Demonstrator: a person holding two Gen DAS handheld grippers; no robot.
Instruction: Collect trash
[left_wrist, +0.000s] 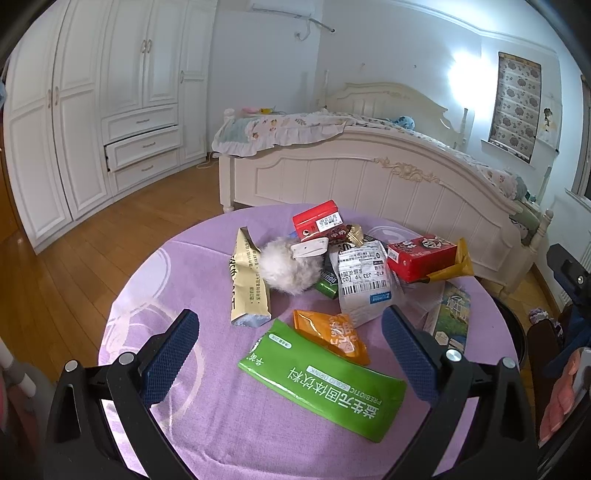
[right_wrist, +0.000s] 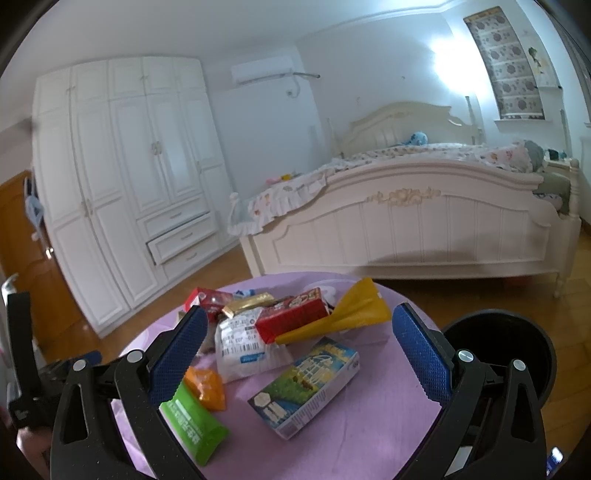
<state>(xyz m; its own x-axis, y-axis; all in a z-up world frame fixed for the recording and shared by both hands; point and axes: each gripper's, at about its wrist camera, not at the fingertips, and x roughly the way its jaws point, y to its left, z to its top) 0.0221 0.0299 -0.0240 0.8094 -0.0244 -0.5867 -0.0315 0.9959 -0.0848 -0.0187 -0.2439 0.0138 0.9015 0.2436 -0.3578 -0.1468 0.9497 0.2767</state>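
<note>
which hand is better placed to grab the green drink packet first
Left, probably. The green packet lies right between the open left tongs, close in front. In the right wrist view it sits off to the side, partly behind a finger of the right tongs, which face the blue-green box instead.

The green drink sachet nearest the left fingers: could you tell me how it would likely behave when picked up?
The green drink sachet lies flat and thin, so it probably flops. Its glossy film may slip between the fingers. It looks light and could slide on the purple cloth.
</note>
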